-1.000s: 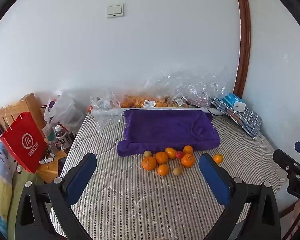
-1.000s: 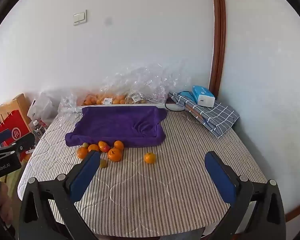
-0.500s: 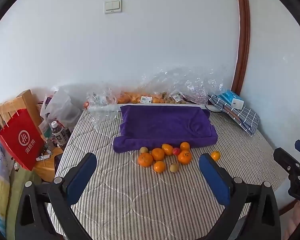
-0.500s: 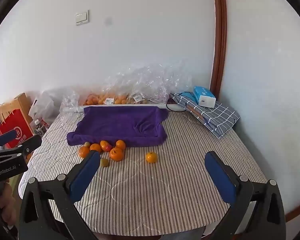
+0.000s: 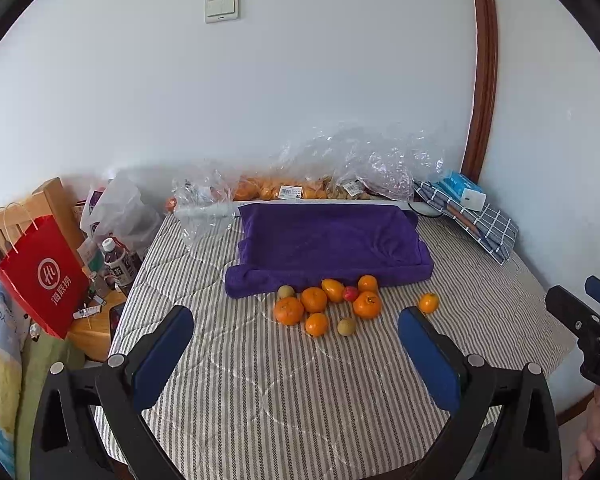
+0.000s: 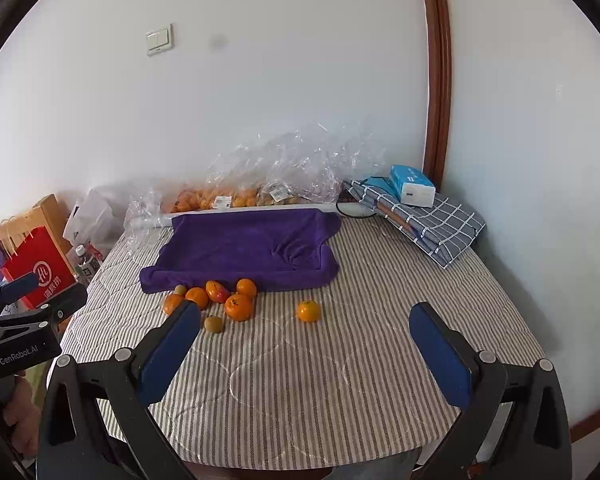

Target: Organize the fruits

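Both the left gripper [image 5: 296, 344] and right gripper [image 6: 306, 334] hover with jaws spread; the lone orange [image 6: 308, 311] at twelve o'clock looks round, firm, roll-prone, so pinch across its middle.

Left gripper [image 5: 296, 344] pads blue, frame black. Ahead of it: grey-and-white striped desk [image 5: 300, 400] cover, solid purple towel [image 5: 328, 244], orange tangerines [image 5: 314, 300], one small red fruit [image 5: 351, 293], two tan-green fruits [image 5: 346, 326]. Far right: grey-and-white checked cloth [image 5: 488, 232], blue-and-white box [image 5: 462, 192]. Far left: red bag [image 5: 44, 276] with white logo.
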{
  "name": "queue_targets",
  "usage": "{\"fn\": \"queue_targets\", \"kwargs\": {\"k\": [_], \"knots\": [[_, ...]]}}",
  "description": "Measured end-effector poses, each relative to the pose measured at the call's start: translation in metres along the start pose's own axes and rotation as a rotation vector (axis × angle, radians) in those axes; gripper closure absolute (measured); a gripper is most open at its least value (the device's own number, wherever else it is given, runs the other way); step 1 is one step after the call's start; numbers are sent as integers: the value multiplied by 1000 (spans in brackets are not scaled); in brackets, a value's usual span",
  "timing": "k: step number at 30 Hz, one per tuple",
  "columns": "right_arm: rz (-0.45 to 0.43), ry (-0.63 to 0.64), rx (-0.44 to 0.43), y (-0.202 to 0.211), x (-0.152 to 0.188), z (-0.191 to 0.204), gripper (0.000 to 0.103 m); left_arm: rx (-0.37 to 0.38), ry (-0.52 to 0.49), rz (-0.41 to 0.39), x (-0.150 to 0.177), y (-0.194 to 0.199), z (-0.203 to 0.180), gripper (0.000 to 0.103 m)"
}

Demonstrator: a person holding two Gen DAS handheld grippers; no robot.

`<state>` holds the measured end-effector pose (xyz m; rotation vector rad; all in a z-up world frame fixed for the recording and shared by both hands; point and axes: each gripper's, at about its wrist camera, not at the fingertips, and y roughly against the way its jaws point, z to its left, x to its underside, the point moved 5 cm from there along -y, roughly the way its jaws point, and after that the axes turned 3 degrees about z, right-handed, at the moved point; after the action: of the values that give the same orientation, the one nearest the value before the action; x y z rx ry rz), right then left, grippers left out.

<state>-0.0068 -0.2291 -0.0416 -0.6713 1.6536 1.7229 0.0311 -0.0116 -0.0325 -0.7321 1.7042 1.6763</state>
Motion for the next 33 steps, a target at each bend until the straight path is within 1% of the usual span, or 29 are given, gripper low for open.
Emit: {"fn": "queue_targets", "kwargs": {"k": [2, 6, 8, 9, 10, 11, 12, 13, 14, 15, 16, 17, 18, 19, 20, 21, 22, 23, 25, 26, 27, 30, 31, 33], "knots": [[8, 3, 1, 0, 1, 0, 0, 1, 3, 1, -1, 1, -1, 0], [-8, 28, 15, 5, 2, 2, 0, 5, 5, 11, 2, 0, -3, 0], [-18, 24, 12, 8, 3, 0, 0, 7, -5, 2, 2, 2, -4, 0], [-13, 24, 14, 7, 5, -1, 0, -3, 8, -6, 1, 4, -2, 0], [5, 40, 28, 5, 6, -1, 0, -22, 27, -8, 1, 6, 0, 0], [11, 54, 53, 4, 7, -2, 1, -37, 28, 7, -1, 7, 0, 0], [-4, 26, 79, 7, 5, -5, 1, -62, 10, -2, -8, 9, -1, 0], [-27, 4, 110, 10, 2, -6, 1, -129, 15, -42, -14, 15, 2, 0], [-29, 51, 138, 11, -1, -3, 1, -206, 34, -49, -16, 18, 8, 0], [-4, 75, 135, 11, -3, 1, 1, -143, 28, 8, -15, 18, 9, 1], [36, 42, 59, 13, -4, 4, 1, 41, 65, 51, -20, 22, 11, 1], [46, 16, -18, 19, -7, 10, 1, 136, 111, 13, -27, 34, 13, 0], [18, 44, -43, 25, -13, 23, 1, 48, 101, -34, -35, 45, 13, 0], [9, 98, -11, 29, -14, 35, 1, -94, 40, -77, -39, 54, 9, 0], [-3, 141, 52, 34, -12, 43, 1, -136, -25, -116, -39, 57, 5, 0], [-54, 181, 86, 39, -9, 50, 0, -125, -43, -106, -37, 53, 3, 0], [-53, 218, 94, 37, -3, 56, 0, -109, -52, -74, -33, 45, 4, 0], [-9, 255, 98, 29, 2, 58, 0, -99, -47, -48, -31, 37, 8, 0], [22, 227, 121, 14, 6, 50, 0, -117, -11, -23, -28, 23, 23, 0], [52, 208, 118, 8, 7, 45, 0, -107, 21, -20, -27, 19, 31, 0], [57, 198, 102, 4, 9, 41, 0, -94, 35, -22, -26, 16, 36, 0], [50, 154, 96, -3, 11, 28, 1, -112, 44, -3, -23, 4, 46, 0], [46, 136, 87, -4, 10, 24, 0, -110, 48, -1, -14, 7, 45, 0], [41, 103, 82, -6, 7, 18, 0, -87, 62, 13, -11, 1, 45, 0]]}}
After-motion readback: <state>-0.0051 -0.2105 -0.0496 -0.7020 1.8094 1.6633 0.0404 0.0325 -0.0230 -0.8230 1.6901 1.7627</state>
